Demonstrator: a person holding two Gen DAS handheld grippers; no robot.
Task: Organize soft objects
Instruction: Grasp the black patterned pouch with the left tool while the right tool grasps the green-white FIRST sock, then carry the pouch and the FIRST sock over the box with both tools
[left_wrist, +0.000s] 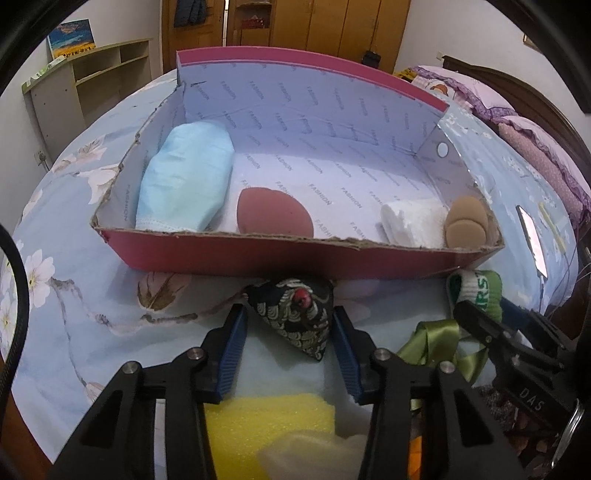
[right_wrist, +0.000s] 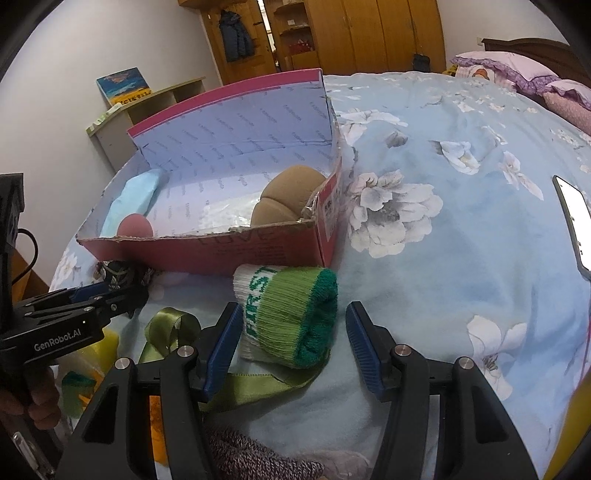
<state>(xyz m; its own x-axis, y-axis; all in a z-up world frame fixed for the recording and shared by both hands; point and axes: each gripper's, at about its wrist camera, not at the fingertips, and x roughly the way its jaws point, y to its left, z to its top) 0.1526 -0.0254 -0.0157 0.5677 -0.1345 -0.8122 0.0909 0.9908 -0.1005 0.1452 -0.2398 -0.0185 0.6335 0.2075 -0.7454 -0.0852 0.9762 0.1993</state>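
A dark patterned triangular pouch (left_wrist: 295, 314) lies on the floral bedspread in front of the pink cardboard box (left_wrist: 258, 238). My left gripper (left_wrist: 290, 314) straddles it; the right pad touches it and a narrow gap shows at the left pad. A rolled green and white sock (right_wrist: 291, 317) lies between the fingers of my right gripper (right_wrist: 293, 321), which stands open with room at the right pad. In the box lie a light blue cloth bundle (left_wrist: 184, 177), a reddish egg-shaped sponge (left_wrist: 273, 214), a white wad (left_wrist: 413, 221) and a tan sponge (left_wrist: 467, 221).
A green satin ribbon (right_wrist: 173, 325) trails between the two grippers. A yellow sponge (left_wrist: 266, 417) sits under the left gripper, and grey-purple knit fabric (right_wrist: 251, 454) under the right. A lit phone (right_wrist: 574, 214) lies at the right. Pillows (right_wrist: 517, 70) are at the far right.
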